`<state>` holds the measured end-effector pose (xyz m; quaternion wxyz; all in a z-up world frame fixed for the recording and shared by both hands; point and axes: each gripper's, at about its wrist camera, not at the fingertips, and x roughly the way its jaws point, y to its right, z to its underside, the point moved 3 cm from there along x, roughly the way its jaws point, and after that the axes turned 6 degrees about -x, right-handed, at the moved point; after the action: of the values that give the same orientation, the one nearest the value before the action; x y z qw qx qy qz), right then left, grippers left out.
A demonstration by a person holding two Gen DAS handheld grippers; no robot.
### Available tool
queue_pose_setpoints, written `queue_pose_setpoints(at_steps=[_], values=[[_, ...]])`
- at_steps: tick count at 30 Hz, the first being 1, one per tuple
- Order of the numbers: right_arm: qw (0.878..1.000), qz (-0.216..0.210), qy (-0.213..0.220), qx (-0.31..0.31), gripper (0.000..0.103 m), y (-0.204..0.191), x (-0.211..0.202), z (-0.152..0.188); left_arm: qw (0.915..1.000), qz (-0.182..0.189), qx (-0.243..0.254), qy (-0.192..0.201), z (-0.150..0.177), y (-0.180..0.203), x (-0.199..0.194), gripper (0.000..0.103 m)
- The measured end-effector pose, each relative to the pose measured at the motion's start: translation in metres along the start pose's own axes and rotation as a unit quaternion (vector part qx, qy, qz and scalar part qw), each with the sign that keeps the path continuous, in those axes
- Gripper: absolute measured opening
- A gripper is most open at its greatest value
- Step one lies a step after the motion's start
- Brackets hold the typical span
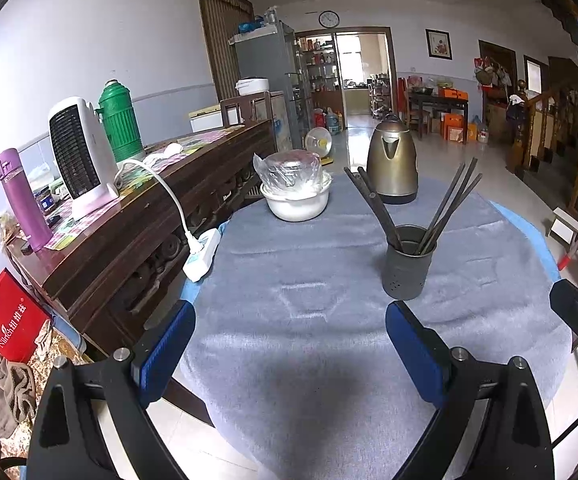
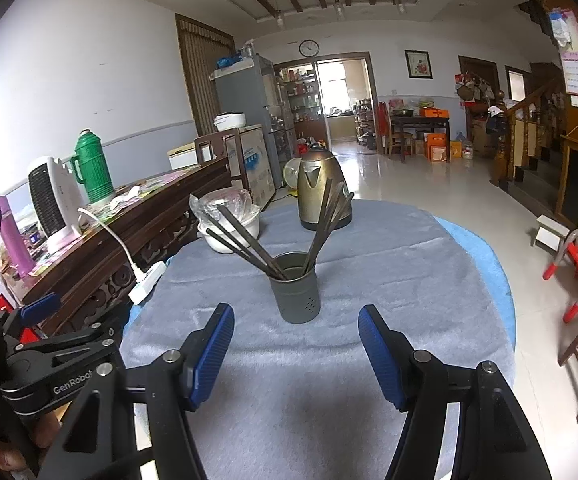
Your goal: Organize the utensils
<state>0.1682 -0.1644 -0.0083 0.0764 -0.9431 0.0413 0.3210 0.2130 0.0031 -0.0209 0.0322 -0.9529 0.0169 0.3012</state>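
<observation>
Both grippers hover low over the near edge of the round table [image 1: 529, 240], which has a grey cloth [image 1: 309, 264] spread over it, and neither holds anything. The left gripper [image 1: 289, 340] has its jaws spread wide with only cloth between the blue pads [image 1: 167, 344]; the right gripper [image 2: 296, 346] is also open, its jaws framing the base of the utensil holder [image 2: 295, 288] but well short of it, no contact. The task's thing is the dark perforated metal holder standing upright on the cloth near table centre, with dark chopsticks [image 2: 249, 240] already in it, fanned into two bunches: one leaning left toward the white bowl [image 1: 295, 202], one leaning right toward the brass-coloured electric kettle [image 1: 393, 160]. I see no loose utensils lying on the cloth in either view. Judgement: either the sorting is done and the hands are backed off, or the step in hand is tidying the splayed sticks; I cannot tell which. If more is wanted, the next move probably calls for a reach forward to one leaning bunch, pinching the thin sticks near mid-length and standing them closer together, with the other gripper steadying the holder so it does not tip. Risk: the sticks are thin and slick, the holder looks light, and the kettle sits close behind. The white power strip [image 1: 201, 252] hangs at the table's left edge, clear of the work.
</observation>
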Motion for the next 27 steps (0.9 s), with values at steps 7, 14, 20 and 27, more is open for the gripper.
queue_pose_setpoints(at_steps=[7,14,20,27], values=[[1.000,0.010,0.001,-0.008,0.069,-0.002,0.004,-0.001,1.0000,0.001,0.005,0.001,0.000,0.002,0.005,0.096],[1.000,0.012,0.000,-0.007,0.069,-0.003,0.010,-0.004,1.0000,0.001,0.006,0.001,-0.002,-0.002,0.009,0.096],[1.000,0.017,0.006,-0.017,0.069,-0.009,0.015,-0.007,0.9999,0.003,0.007,0.007,-0.005,-0.004,0.010,0.096],[1.000,0.024,0.003,-0.010,0.069,0.002,0.033,-0.007,0.9993,0.035,-0.009,-0.004,-0.007,-0.008,0.028,0.096]])
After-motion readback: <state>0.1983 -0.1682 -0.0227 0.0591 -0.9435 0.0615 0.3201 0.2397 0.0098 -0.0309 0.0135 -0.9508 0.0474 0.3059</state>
